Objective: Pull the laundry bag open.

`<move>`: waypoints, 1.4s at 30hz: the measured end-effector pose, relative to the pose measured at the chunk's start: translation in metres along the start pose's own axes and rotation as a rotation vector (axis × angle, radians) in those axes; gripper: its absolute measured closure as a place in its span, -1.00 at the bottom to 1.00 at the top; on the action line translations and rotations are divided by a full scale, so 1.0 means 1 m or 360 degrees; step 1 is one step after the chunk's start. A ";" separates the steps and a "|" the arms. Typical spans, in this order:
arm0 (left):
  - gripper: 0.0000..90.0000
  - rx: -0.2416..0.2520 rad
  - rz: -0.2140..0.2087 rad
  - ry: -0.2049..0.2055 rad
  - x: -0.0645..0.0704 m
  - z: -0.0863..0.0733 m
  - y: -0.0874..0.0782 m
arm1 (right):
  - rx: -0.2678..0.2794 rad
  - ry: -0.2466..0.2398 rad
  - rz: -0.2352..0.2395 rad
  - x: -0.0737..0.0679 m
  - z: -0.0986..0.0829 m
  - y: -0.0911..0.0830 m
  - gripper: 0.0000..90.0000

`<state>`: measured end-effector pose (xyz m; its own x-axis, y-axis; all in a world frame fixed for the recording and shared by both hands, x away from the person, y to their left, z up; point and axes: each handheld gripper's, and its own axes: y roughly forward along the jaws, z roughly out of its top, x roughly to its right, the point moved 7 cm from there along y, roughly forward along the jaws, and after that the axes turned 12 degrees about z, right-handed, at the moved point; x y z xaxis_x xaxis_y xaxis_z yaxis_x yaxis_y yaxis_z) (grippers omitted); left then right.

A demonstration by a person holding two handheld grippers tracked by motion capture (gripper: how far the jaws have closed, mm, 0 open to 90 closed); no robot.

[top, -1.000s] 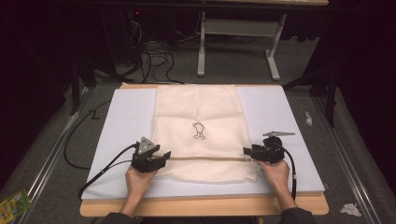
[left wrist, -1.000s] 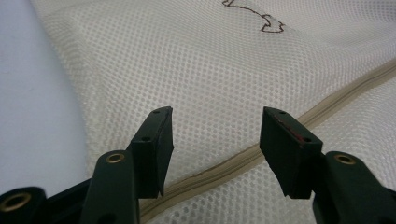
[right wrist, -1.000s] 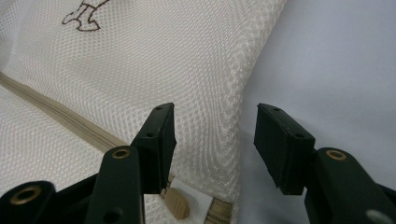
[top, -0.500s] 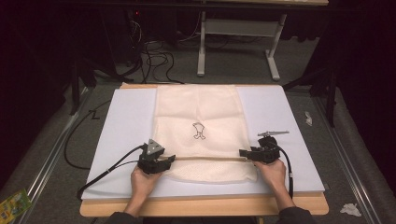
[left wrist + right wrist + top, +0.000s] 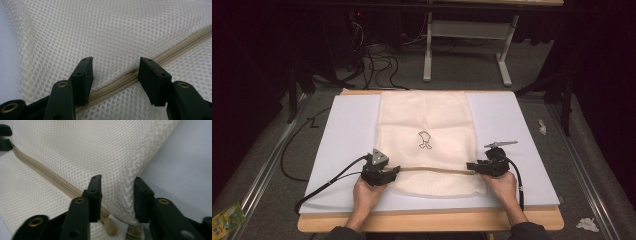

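Observation:
A cream mesh bag [image 5: 424, 115] lies flat on a pale board [image 5: 347, 135], with a small black print [image 5: 424, 140] at its middle. A tan zipper [image 5: 432, 169] runs across its near end. My left gripper [image 5: 396, 170] is at the zipper's left end; in the left gripper view it [image 5: 115, 62] stands open just above the mesh, the zipper [image 5: 175, 47] passing between the jaws. My right gripper [image 5: 470, 166] is at the zipper's right end. In its own view the right gripper [image 5: 117, 182] is open around the bag's edge [image 5: 120, 195], near the tan zipper pull [image 5: 110, 227].
The board rests on a wooden table [image 5: 427, 221] whose front edge is near the person's forearms. Black cables [image 5: 332, 177] trail left off the board. Crumpled paper [image 5: 586, 224] and a green packet [image 5: 224, 220] lie on the floor; a white desk frame [image 5: 462, 35] stands behind.
Both grippers have slid inward along the zipper line: the left one to the right, the right one to the left. The bag has stayed flat.

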<state>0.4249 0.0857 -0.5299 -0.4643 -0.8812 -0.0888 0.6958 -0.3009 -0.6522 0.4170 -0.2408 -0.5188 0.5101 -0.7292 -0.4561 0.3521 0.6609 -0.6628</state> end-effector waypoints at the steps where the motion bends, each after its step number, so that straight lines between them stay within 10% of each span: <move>1: 0.02 -0.0001 0.0001 0.0001 0.000 0.000 0.000 | -0.0009 -0.0020 -0.0012 0.001 0.000 0.000 0.75; 23: -0.03 0.0085 -0.0074 0.0031 0.008 0.023 -0.022 | 0.0081 -0.0171 0.0002 -0.011 0.021 -0.024 0.96; 42: 0.06 0.0144 -0.0331 0.0171 0.087 0.061 -0.017 | 0.0098 -0.0203 0.0017 -0.020 0.030 -0.030 0.96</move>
<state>0.4065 -0.0079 -0.4803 -0.6549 -0.7546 -0.0420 0.6229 -0.5074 -0.5954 0.4198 -0.2409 -0.4726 0.6084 -0.6962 -0.3810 0.3915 0.6809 -0.6189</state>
